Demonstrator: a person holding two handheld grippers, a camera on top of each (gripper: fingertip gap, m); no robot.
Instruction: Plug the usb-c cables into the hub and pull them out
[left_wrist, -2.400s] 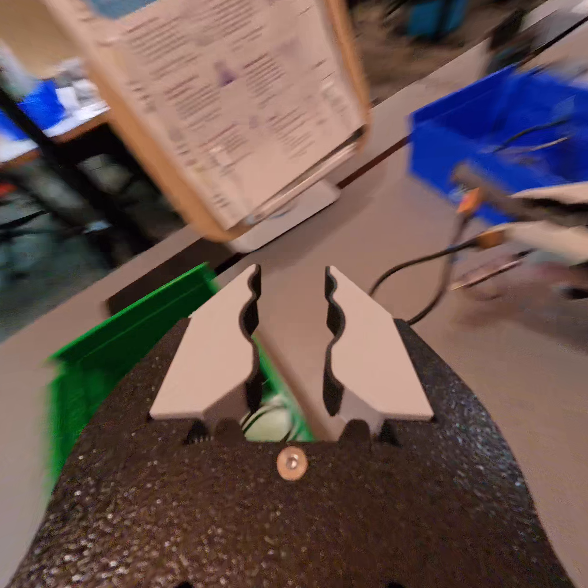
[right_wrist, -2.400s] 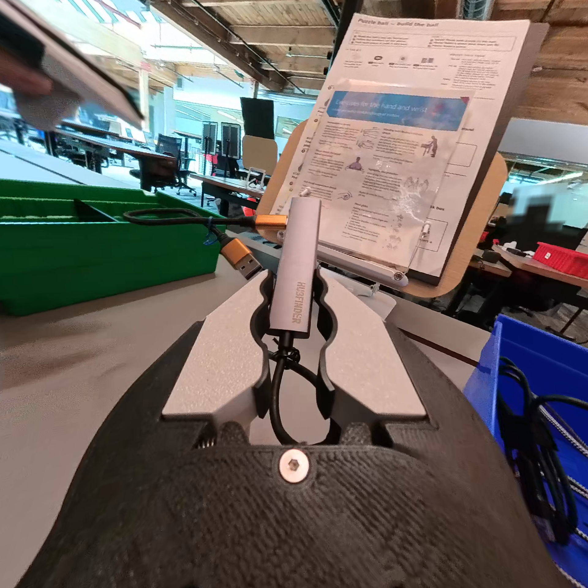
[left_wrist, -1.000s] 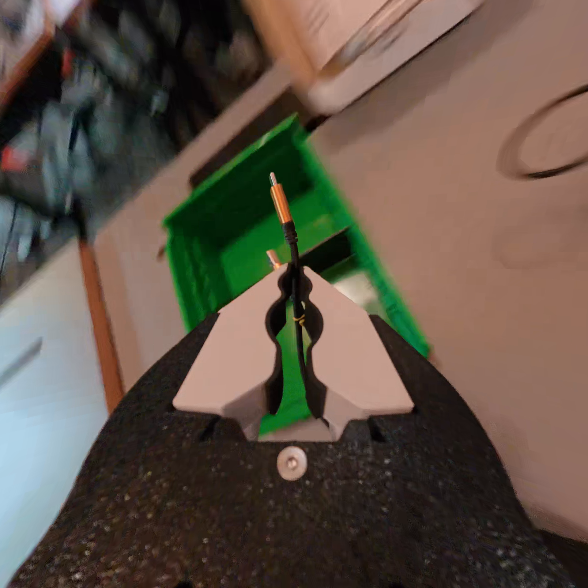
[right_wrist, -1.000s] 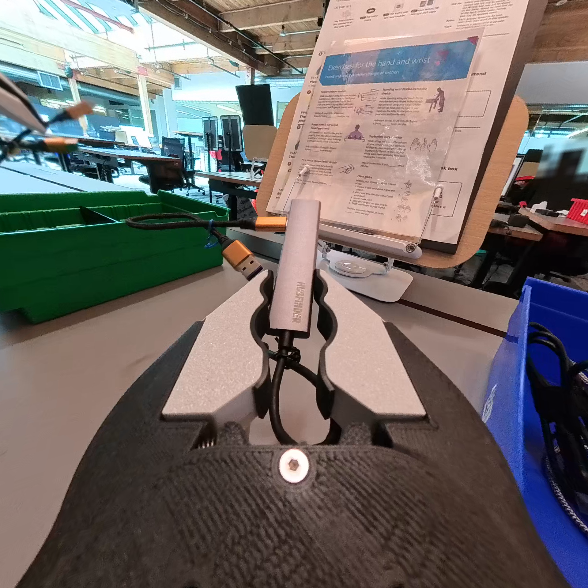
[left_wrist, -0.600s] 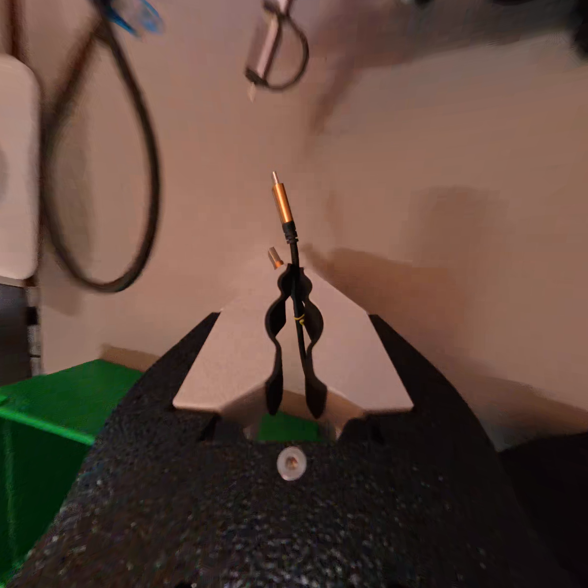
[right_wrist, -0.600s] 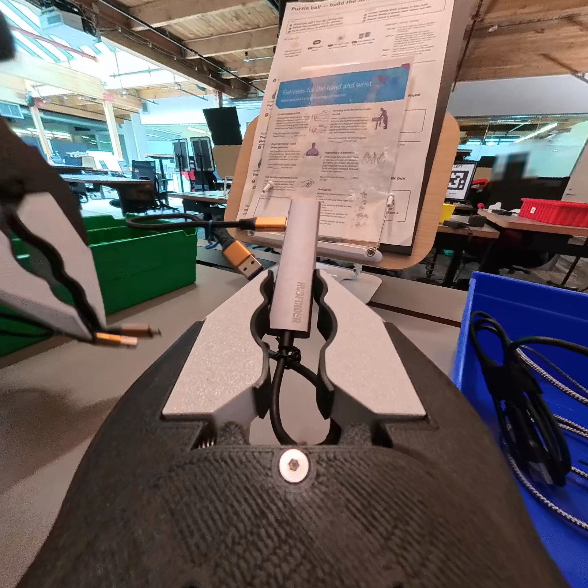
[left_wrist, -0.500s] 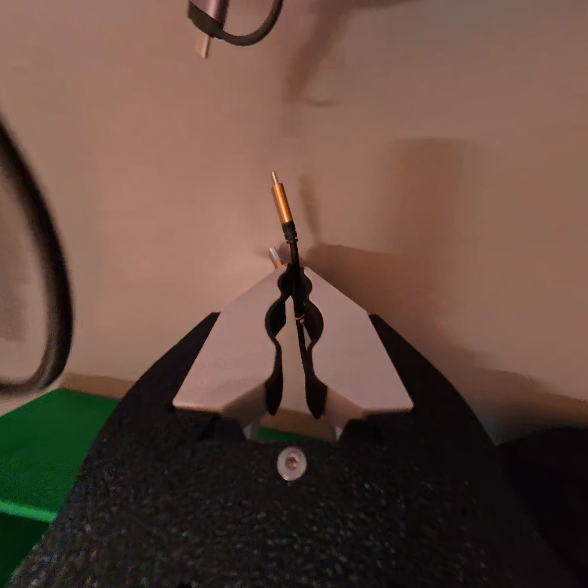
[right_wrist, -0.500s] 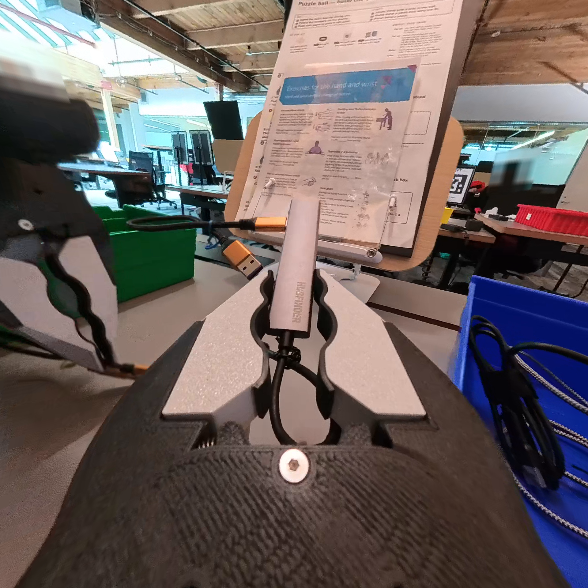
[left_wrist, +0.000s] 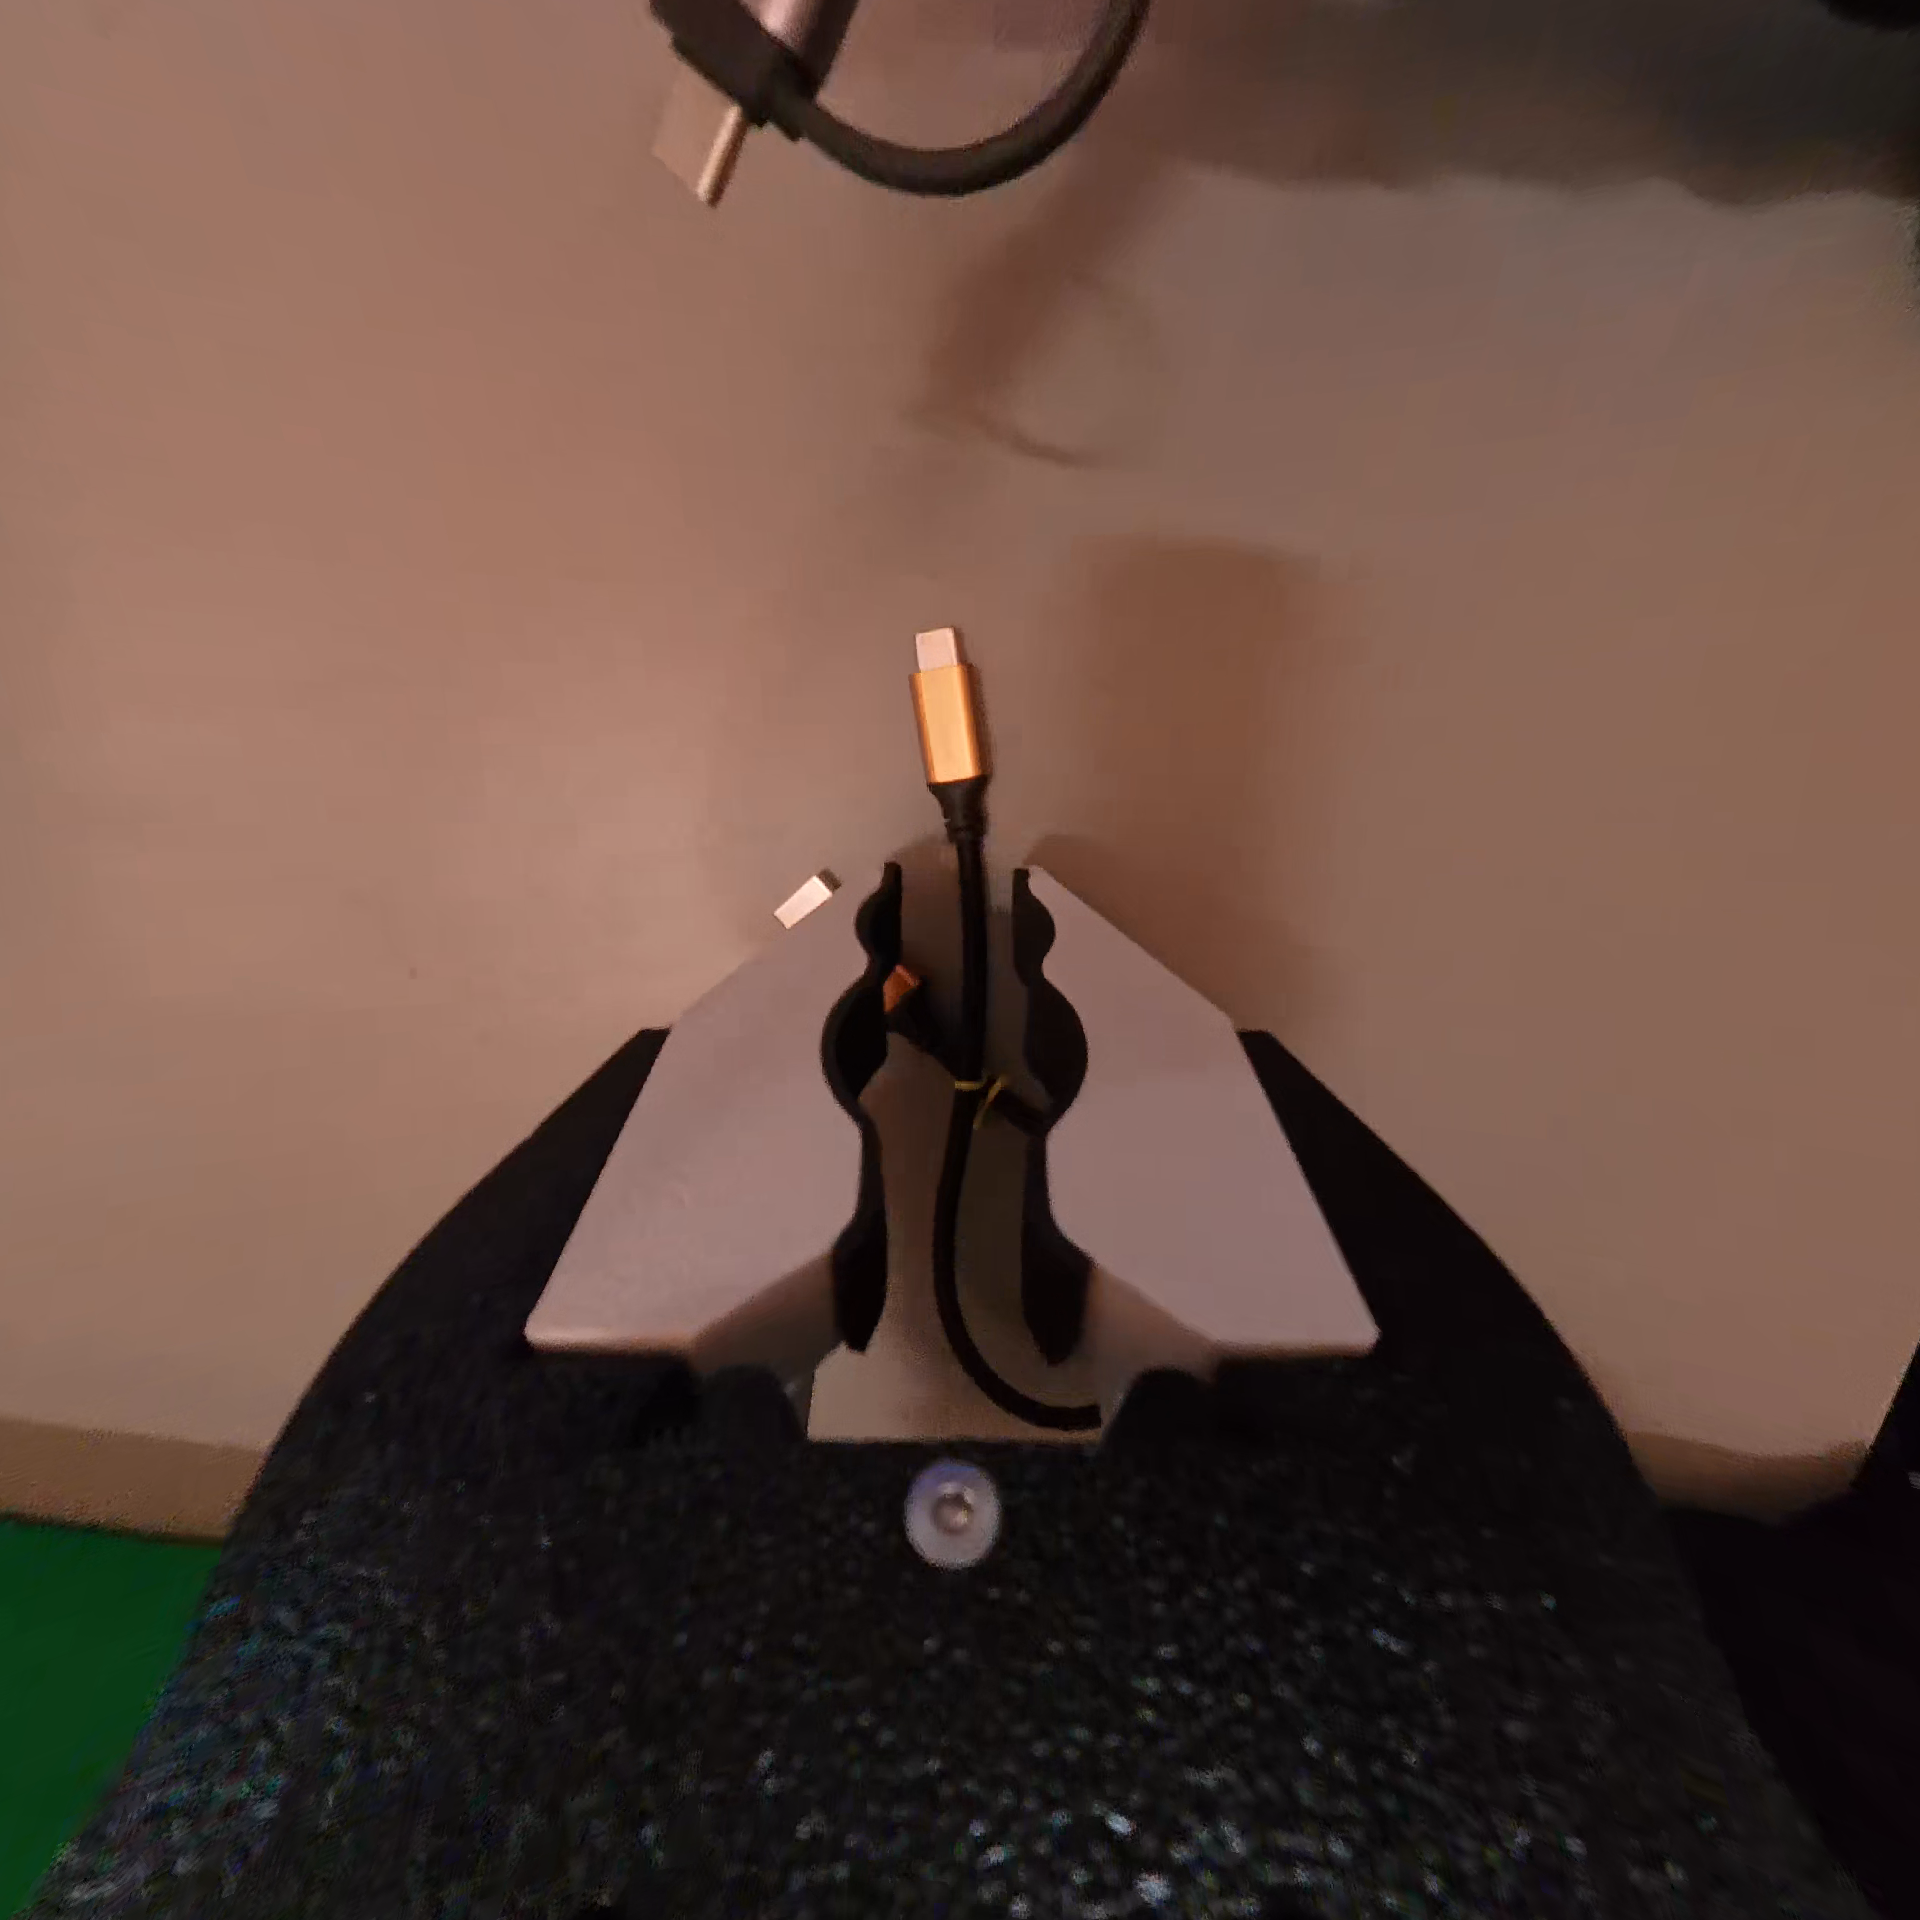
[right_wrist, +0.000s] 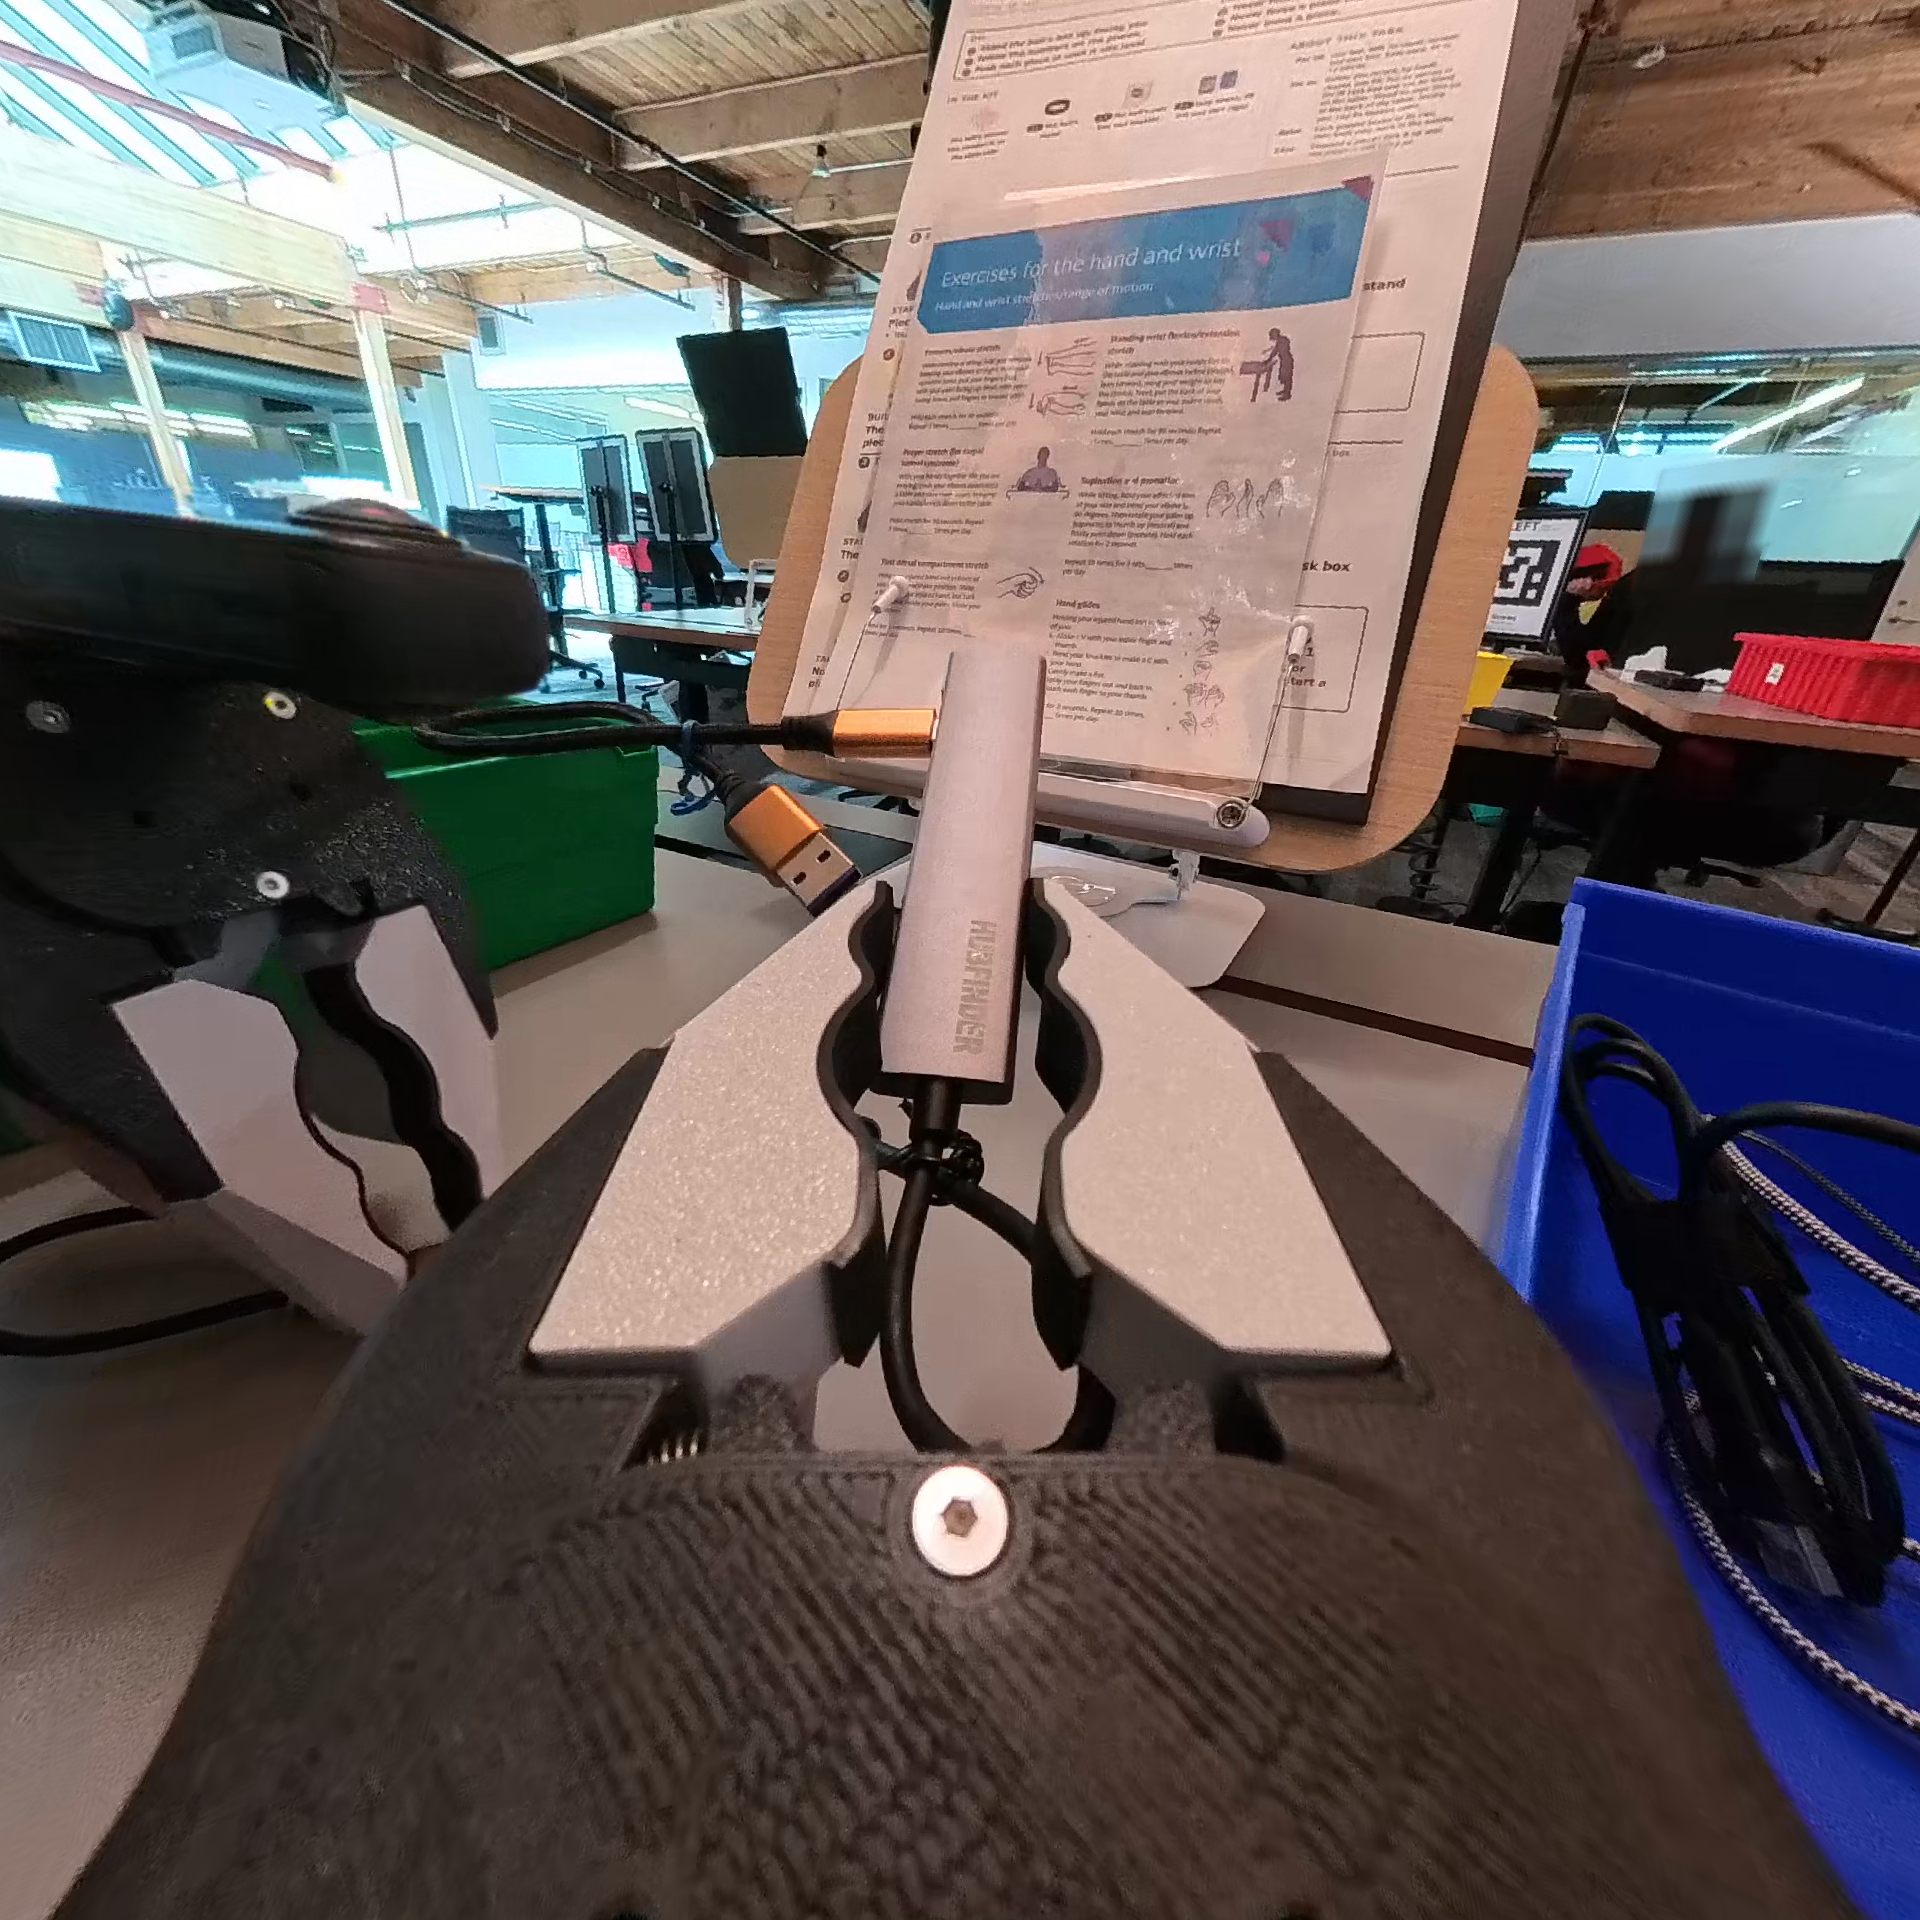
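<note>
My right gripper (right_wrist: 961, 899) is shut on a silver hub (right_wrist: 977, 790) and holds it upright above the table. An orange USB-C plug (right_wrist: 883, 730) sits in the hub's left side, and an orange USB-A plug (right_wrist: 795, 847) hangs from that cable. My left gripper (left_wrist: 956, 883) points down at the table with its jaws apart. A black cable with an orange USB-C plug (left_wrist: 943, 722) lies loose between them. A second silver plug tip (left_wrist: 805, 899) shows beside the left finger. The left gripper also shows in the right wrist view (right_wrist: 416, 1236), left of the hub.
A blue bin (right_wrist: 1714, 1039) with coiled cables stands at the right. A green bin (right_wrist: 540, 821) is behind the left gripper. A document stand (right_wrist: 1143, 416) rises at the back. The hub's own tail cable (left_wrist: 966, 156) hangs at the top of the left wrist view. Tip to tip, the grippers are about 20 cm apart.
My left gripper swung from over the green bin down to the table beside the hub. Its jaws opened and let go of the cable. The right gripper kept hold of the hub.
</note>
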